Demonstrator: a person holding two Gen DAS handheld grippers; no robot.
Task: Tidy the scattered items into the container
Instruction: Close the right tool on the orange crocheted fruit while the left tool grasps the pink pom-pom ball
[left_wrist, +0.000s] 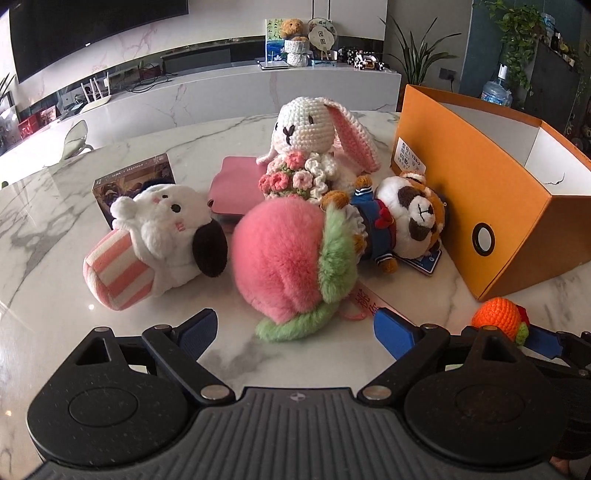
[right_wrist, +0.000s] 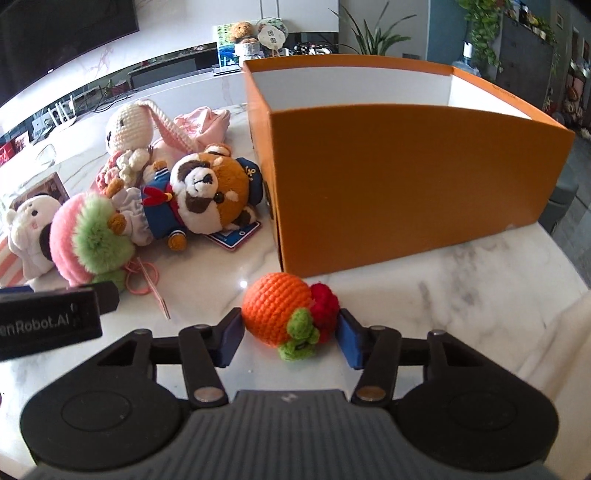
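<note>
The crocheted orange is flanked by the right hand-held gripper, pads apparently touching. The left hand-held gripper is held apart near the pink plush peach.

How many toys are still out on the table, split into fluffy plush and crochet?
Fluffy plush: 3 (white dog, pink peach, sailor red panda)
Crochet: 2 (bunny, orange fruit)
Total: 5 on the table. The floor of the orange box is hidden in both views, so anything inside is not counted.
</note>
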